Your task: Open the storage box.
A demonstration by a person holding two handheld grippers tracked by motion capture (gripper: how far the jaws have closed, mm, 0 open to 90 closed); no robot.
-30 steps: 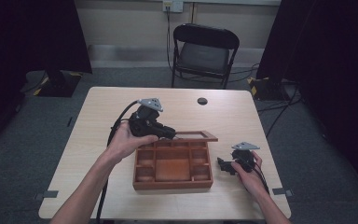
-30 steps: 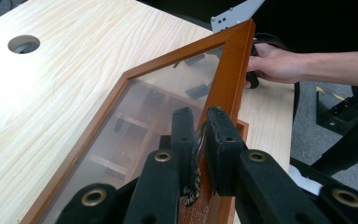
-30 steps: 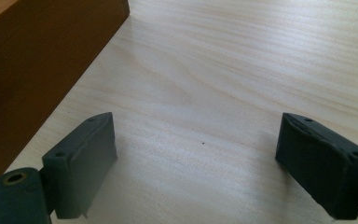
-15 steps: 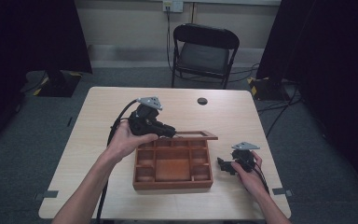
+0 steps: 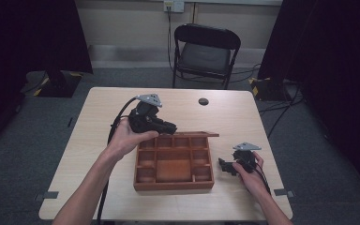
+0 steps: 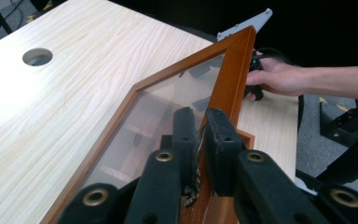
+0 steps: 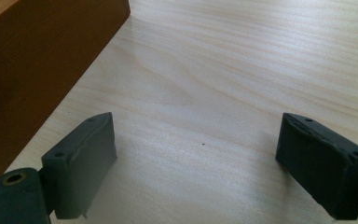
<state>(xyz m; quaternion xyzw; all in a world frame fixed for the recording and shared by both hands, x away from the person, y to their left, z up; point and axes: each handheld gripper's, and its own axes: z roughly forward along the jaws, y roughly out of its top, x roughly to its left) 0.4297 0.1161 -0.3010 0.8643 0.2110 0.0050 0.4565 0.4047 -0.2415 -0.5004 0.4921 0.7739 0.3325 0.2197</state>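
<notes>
A brown wooden box (image 5: 173, 186) with several compartments sits in the middle of the table. Its glass-paned lid (image 5: 187, 134) is raised along the box's far edge. My left gripper (image 5: 171, 127) is shut on the lid's wooden frame (image 6: 235, 70), the jaws having just closed a little tighter on it. In the left gripper view the two pads (image 6: 219, 140) pinch the frame edge beside the glass pane (image 6: 158, 112). My right gripper (image 5: 222, 165) rests on the table right of the box. It stands open (image 7: 196, 154) over bare tabletop, with the box's side wall (image 7: 37, 60) to its left.
A round cable hole (image 5: 203, 101) lies in the table's far middle. A black folding chair (image 5: 206, 51) stands beyond the table. Dark curtains hang on both sides. The person's other hand (image 6: 275, 77) shows behind the lid in the left gripper view.
</notes>
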